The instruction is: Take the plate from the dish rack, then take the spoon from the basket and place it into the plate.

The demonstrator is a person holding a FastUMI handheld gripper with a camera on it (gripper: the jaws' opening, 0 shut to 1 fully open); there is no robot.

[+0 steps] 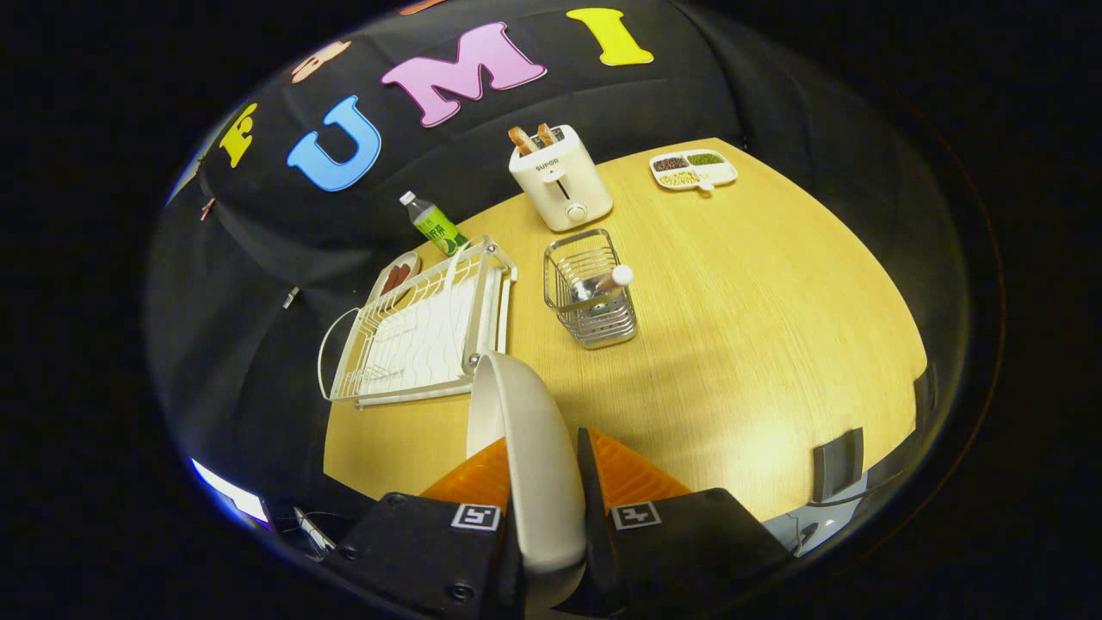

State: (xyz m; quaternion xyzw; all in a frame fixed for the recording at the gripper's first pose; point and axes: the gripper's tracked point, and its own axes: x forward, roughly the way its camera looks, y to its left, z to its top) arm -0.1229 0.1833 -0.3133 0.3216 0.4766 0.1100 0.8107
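Your jaws are closing on the plate: you are holding it on edge, upright between the two fingers, one finger pressing its left face and the other on its right, low in the centre of the frame. The gripper is carrying the plate clear of the dish rack, with the rim's top just overlapping the rack's near right corner in the picture.

Below you, the wooden desk is spreading across the middle and right of the frame, with the booth's black cloth wall hanging behind it.

Going left to right: the white wire dish rack is sitting at centre left, near the desk's left edge. Just behind it a small dish holding something red is lying, and a green-labelled bottle is standing beside that. Right of the rack, beyond your fingers, the wire basket is standing with the spoon leaning inside it, handle end poking up over the rim. Further back, a white toaster with two slices in its slots is standing. At upper right a divided tray of grains is lying near the desk's far edge.
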